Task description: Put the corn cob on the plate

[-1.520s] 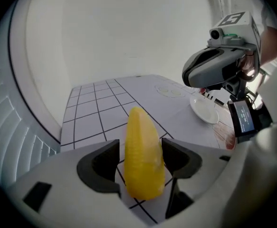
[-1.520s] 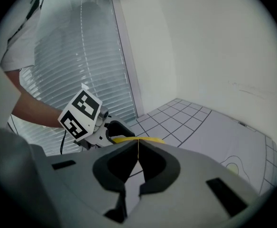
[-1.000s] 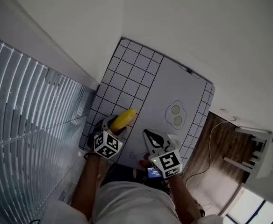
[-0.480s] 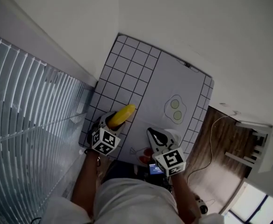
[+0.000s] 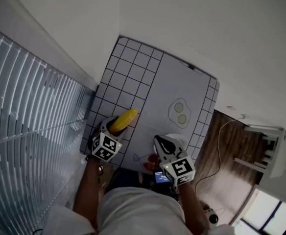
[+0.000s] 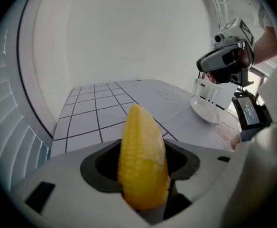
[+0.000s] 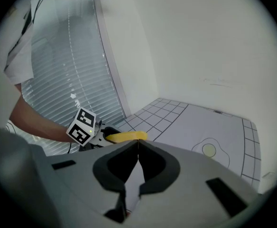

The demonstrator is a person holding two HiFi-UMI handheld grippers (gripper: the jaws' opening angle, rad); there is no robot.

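Observation:
A yellow corn cob sticks out from between the jaws of my left gripper, whose pads press on its thick end. In the head view this gripper holds the corn cob over the near left part of a grey gridded mat. A white plate lies on the mat to the right, under my right gripper. In the head view the plate shows beside the right gripper. That gripper is shut and empty, and it looks towards the corn cob.
A fried-egg drawing is printed on the mat beyond the plate. Window blinds run along the left side. To the right of the table are wooden floor, a cable and white furniture.
The corn cob stays in the left gripper's grip. The right gripper has drifted a little to the right over the plate. The head camera has shifted slightly.

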